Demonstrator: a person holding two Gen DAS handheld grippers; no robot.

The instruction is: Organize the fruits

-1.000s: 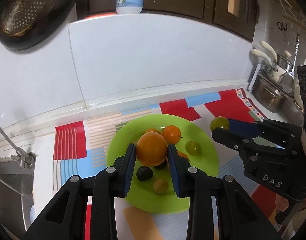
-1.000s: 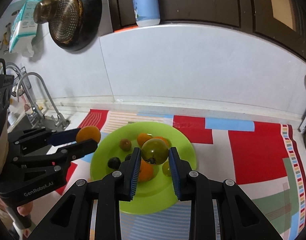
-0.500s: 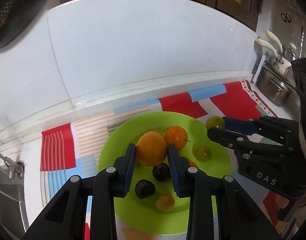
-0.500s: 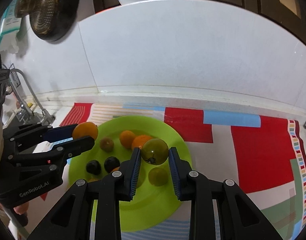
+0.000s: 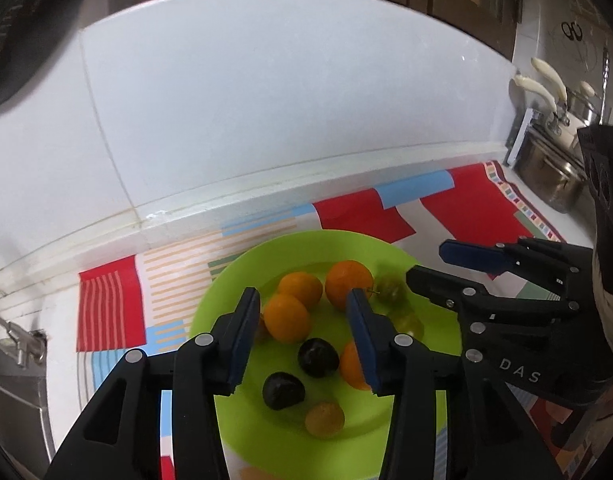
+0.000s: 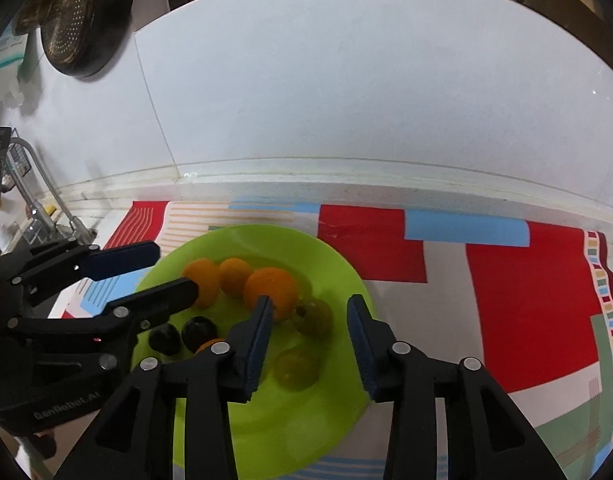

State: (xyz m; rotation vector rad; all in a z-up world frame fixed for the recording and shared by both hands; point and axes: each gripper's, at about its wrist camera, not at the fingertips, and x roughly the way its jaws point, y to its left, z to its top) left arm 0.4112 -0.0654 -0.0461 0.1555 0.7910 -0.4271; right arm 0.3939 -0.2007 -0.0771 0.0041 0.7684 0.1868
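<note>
Lime-green plastic plate (image 5: 242, 280) on a patterned cloth (image 5: 106, 304) of red, blue and cream blocks, set close to the raised white ledge (image 5: 266, 184) at the foot of the tiled wall (image 5: 266, 100). Far rim of plate near the ledge; right-hand rim, in the right wrist view, bordered by a broad stretch of bare cloth (image 6: 526, 300). Left edge of cloth near a sink tap (image 6: 38, 200); far right corner occupied by metal pots (image 5: 554, 176).

Contents of plate: three oranges (image 5: 286, 318) clustered toward the far side, a fourth orange fruit partly hidden behind the left gripper's right finger, two dark plums (image 5: 284, 390) nearer the camera, two greenish tomatoes (image 6: 314, 316) on the right side, one yellowish-brown fruit (image 5: 324, 420) at the near edge. All fruit resting on the plate, none outside it within view.

Left gripper (image 5: 302, 336) poised over the plate, jaws just parted and now standing moderately apart, nothing gripped; one orange lying between the blue pads (image 5: 242, 332) but clear of both. Right gripper (image 6: 310, 340) likewise over the plate's right half, jaws just parted, empty; green tomato below and between the pads (image 6: 358, 340), touching neither so far as visible. Grippers side by side, each seen at the other's flank, fingertips apart.
</note>
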